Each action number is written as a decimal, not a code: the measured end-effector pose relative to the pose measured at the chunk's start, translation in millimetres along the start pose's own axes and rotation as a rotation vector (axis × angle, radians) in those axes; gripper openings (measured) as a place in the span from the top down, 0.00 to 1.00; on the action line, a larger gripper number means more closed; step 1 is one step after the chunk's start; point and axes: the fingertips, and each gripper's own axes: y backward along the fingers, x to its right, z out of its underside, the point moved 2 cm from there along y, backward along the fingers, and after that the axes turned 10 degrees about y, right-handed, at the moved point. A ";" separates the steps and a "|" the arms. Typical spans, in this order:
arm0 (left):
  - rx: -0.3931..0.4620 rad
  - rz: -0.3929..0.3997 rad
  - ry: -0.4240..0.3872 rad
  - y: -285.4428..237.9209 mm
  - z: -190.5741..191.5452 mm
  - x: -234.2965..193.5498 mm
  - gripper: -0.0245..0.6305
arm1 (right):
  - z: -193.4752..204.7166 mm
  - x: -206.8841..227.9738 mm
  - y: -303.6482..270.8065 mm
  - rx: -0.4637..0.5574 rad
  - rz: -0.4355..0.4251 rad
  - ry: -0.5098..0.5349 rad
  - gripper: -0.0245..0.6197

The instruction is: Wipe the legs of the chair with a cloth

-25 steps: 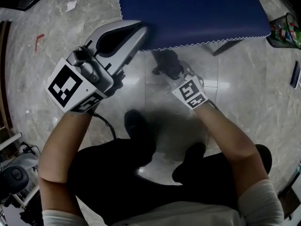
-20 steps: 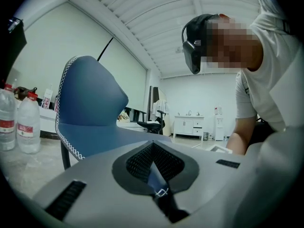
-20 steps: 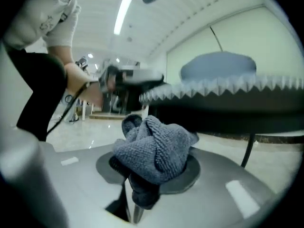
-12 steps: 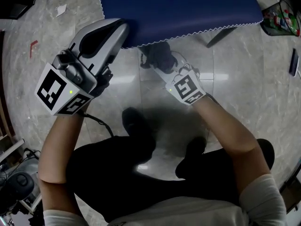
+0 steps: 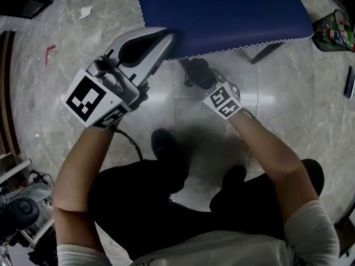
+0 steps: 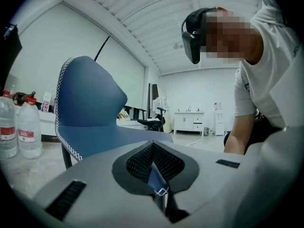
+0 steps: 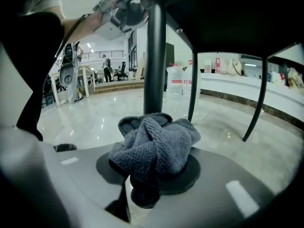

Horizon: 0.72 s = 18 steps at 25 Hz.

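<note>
The blue chair seat fills the top of the head view; its backrest rises at the left of the left gripper view. My left gripper is shut on the seat's front corner, and a sliver of blue edge with white stitching sits between its jaws. My right gripper is low under the seat edge, shut on a bunched grey cloth. The cloth is right in front of a black chair leg; whether it touches is unclear. Two more legs stand farther back.
Polished marble floor lies all around. The person's dark shoes stand just behind the grippers. A basket of small items sits at the right edge. Water bottles stand left of the chair.
The head view swayed left and back. The right gripper's marker cube looks smaller, so it has dropped a little towards the floor with the cloth. The left gripper still clamps the seat corner.
</note>
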 end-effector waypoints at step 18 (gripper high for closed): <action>-0.007 0.007 0.000 -0.9 0.8 -2.6 0.96 | -24.6 4.1 13.1 0.150 0.082 0.021 0.78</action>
